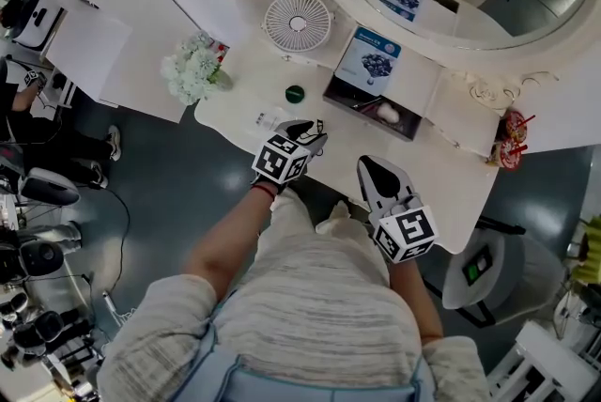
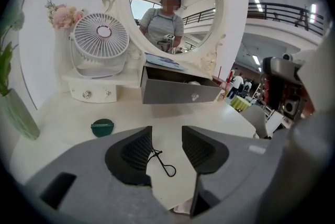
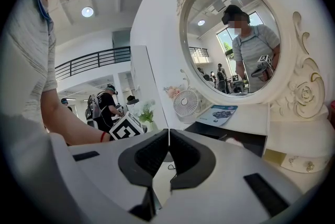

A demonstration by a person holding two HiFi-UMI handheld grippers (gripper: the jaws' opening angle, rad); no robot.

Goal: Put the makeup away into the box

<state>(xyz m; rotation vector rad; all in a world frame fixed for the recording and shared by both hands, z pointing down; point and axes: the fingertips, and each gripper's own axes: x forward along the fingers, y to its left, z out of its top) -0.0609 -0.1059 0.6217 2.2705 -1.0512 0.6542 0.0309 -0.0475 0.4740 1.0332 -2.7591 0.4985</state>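
While the green compact (image 2: pixel 102 127) sits at far left, left gripper (image 2: pixel 166 148) hangs open, empty, jaws astride a thin black loop (image 2: pixel 163 164) on the table (image 2: pixel 63 139). Step: reaching for makeup. Next: lower, close, carry to open box (image 2: pixel 178 93) beyond; way looks free, front edge close. Right gripper (image 3: pixel 168 150) shut, empty.

On your white tabletop (image 1: pixel 449 173) sit a round green compact (image 1: pixel 295 94), a thin black wire loop (image 2: pixel 163 161), a vase of white flowers (image 1: pixel 192 71) at the left end, and an open dark box (image 1: pixel 371 109).
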